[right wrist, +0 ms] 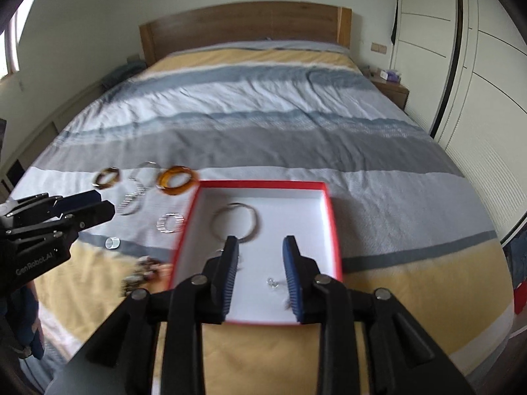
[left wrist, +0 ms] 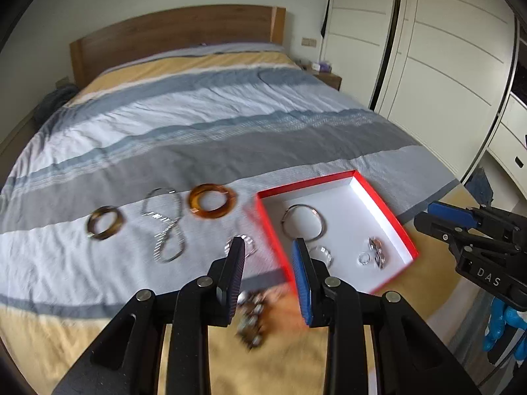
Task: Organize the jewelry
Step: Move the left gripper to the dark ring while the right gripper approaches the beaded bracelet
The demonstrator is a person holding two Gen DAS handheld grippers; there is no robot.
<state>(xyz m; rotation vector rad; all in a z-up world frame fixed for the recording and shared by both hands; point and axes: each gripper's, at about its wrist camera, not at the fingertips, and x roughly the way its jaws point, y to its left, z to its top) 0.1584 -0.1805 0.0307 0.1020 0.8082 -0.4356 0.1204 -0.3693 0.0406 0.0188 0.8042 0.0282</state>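
Observation:
A red-edged white box lies on the bed with a silver hoop and small rings inside. Left of it lie an amber bangle, a dark brown bangle, a silver chain, a clear bracelet and a beaded bracelet. My left gripper is open and empty over the box's near-left corner. My right gripper is open and empty over the box.
The striped bedspread covers the bed, with a wooden headboard behind. White wardrobes stand on the right, and a bedside table is by the wall. A small clear ring lies near the left gripper.

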